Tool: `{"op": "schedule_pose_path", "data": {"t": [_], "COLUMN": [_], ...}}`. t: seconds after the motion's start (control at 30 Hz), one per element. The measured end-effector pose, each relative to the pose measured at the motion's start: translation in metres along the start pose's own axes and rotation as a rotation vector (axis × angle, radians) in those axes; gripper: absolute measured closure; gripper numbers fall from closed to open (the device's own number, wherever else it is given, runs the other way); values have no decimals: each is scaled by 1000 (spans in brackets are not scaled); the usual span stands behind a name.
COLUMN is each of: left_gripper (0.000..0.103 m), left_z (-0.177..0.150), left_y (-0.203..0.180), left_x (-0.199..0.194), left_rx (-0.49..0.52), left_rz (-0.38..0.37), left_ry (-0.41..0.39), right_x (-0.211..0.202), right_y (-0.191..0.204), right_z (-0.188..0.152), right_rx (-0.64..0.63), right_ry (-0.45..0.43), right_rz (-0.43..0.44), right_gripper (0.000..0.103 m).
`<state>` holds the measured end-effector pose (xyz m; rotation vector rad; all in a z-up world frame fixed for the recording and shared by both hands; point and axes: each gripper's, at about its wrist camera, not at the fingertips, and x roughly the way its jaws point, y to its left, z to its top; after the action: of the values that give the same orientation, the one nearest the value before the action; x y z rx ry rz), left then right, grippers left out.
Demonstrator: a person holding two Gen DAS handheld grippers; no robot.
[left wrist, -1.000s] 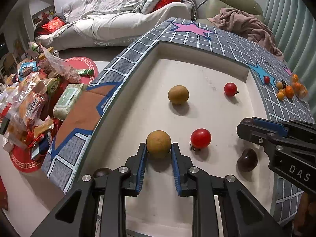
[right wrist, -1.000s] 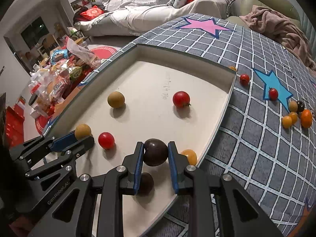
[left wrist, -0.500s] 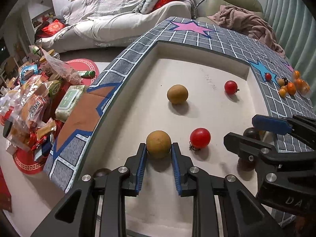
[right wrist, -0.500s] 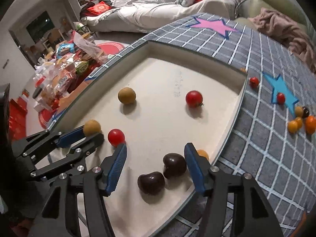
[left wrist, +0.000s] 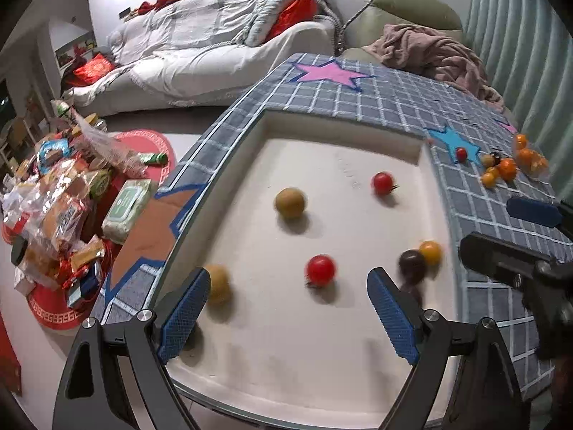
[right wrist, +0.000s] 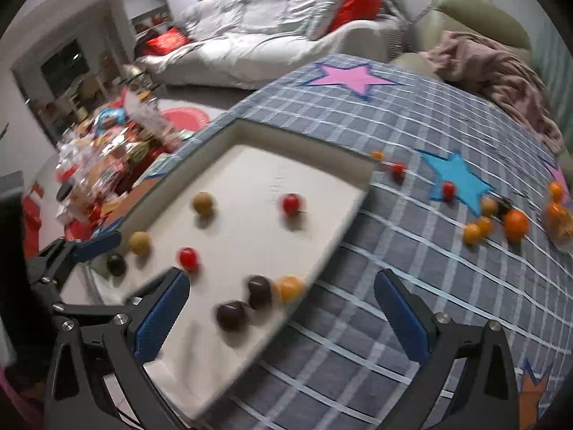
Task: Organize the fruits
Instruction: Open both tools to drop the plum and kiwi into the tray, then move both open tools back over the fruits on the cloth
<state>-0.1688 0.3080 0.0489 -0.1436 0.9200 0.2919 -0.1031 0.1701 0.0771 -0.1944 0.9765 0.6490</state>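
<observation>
My left gripper (left wrist: 286, 308) hung with its blue-padded fingers (left wrist: 184, 311) spread wide and gripping nothing, over the near end of the shallow white rectangular tray (left wrist: 358, 132). A round tan-brown fruit (left wrist: 216, 283) lay on the tray floor just beside the left pad, apart from it, and a glossy red cherry tomato (left wrist: 320, 268) sat loose between the two pads' line of sight, farther in. My right gripper (right wrist: 283, 319) was likewise spread wide and empty, its left pad over the tray's near corner and its right pad over the grey-blue checked tablecloth (right wrist: 412, 258). Two dark purple round fruits (right wrist: 231, 315) rested near the tray's right wall, the farther one touching a small orange-yellow tomato (right wrist: 288, 288). Deeper in the tray lay a second tan-brown fruit (left wrist: 290, 202) and a second red tomato (left wrist: 382, 182), well apart. Out on the cloth, beside a blue star patch (right wrist: 458, 179), a cluster of small orange and red fruits (right wrist: 515, 224) waited. A white-covered sofa (left wrist: 215, 46) stood beyond the table.
</observation>
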Motion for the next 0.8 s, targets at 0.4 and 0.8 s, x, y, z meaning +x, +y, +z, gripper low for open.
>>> {"op": "schedule_pose_path", "data": {"t": [0.4, 0.8], "left_gripper": [13, 14], "left_z": [29, 47], "left_y": [-122, -203], "left_x": [-11, 33], "left_rx": [213, 304], "left_rz": [-122, -102], "left_ry": [-30, -7], "right_x": [-8, 22], "right_y": [-155, -203], "right_z": [-31, -7], "right_rx": [323, 426], "right_ry": [21, -1], "right_rz": [-121, -82], "right_gripper": [0, 8]}}
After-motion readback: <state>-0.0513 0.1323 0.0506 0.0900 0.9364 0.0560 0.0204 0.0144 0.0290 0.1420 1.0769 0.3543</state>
